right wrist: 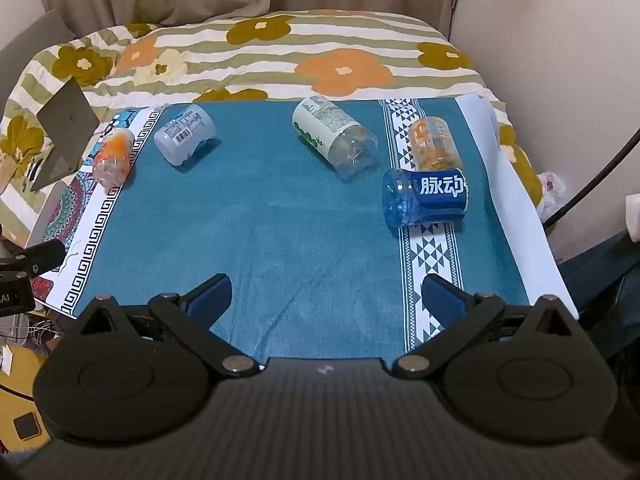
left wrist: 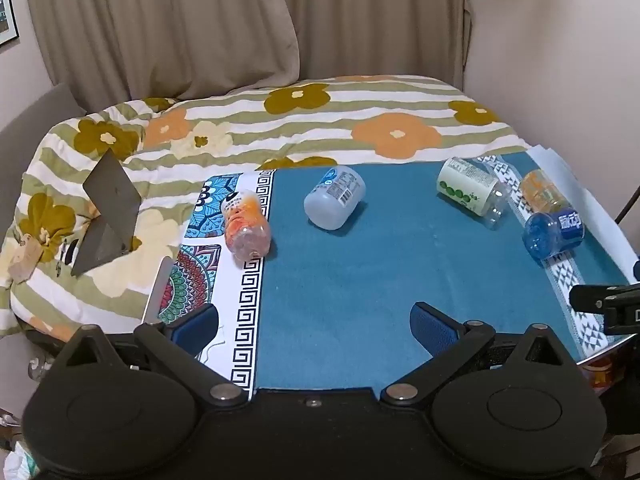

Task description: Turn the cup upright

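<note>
Several plastic cups cut from bottles lie on their sides on a blue cloth (left wrist: pixel 340 280). From the left: an orange-and-clear cup (left wrist: pixel 246 226) (right wrist: pixel 114 156), a pale white cup with a barcode label (left wrist: pixel 335 203) (right wrist: pixel 185 134), a green-labelled clear cup (left wrist: pixel 472 190) (right wrist: pixel 334 136), an orange cup (left wrist: pixel 544 196) (right wrist: pixel 434 144), and a blue cup (left wrist: pixel 554 234) (right wrist: pixel 426 197) just in front of the orange one. My left gripper (left wrist: pixel 314 330) is open and empty at the near edge. My right gripper (right wrist: pixel 326 300) is open and empty, well short of the blue cup.
The cloth (right wrist: pixel 280 220) lies on a table against a bed with a flowered quilt (left wrist: pixel 300 120). A grey folded stand (left wrist: pixel 106 216) leans on the quilt at the left. Walls and curtains close the back and right. The other gripper shows at the right edge in the left wrist view (left wrist: pixel 608 306).
</note>
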`<state>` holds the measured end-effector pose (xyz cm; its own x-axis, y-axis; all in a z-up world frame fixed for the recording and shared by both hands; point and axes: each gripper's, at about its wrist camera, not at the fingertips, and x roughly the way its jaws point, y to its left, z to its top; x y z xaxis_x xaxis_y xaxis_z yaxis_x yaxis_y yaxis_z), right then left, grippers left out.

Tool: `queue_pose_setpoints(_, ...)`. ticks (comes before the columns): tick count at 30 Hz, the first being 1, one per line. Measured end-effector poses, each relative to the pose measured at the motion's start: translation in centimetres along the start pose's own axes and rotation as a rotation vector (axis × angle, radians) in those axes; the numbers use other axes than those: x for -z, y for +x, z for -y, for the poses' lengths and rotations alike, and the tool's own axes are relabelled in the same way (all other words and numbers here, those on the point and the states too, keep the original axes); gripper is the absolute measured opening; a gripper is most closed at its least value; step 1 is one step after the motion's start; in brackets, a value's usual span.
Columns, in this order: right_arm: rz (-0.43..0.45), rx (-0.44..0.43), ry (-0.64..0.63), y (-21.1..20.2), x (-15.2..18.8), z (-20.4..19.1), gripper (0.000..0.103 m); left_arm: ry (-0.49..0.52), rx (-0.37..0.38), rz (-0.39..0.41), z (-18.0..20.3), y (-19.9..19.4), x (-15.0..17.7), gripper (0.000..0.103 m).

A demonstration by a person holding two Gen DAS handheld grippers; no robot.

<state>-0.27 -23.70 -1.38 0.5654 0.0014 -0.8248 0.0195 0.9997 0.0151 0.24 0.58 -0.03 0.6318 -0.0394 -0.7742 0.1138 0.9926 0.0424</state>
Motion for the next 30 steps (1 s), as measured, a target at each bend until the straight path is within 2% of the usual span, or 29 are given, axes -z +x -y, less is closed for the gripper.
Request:
queue_pose_setpoints(3,0.008,0.004,-0.002,-0.1,0.1,-0.1,0.103,-0.026,0.020,0.010,-1.5,-0.3,-0.7,0.103)
queue_pose_setpoints(5,0.012,0.003,-0.002,-0.3,0.2,-0.2,0.103,0.026,-0.034,0.051,0.4,-1.3,-0.1,0.103)
queue_pose_setpoints(30,0.027,-0.003,-0.004,-1.3,0.2,-0.7,0.103,0.025,-0.035,0.073,0.9,-1.7,0.2,0.103)
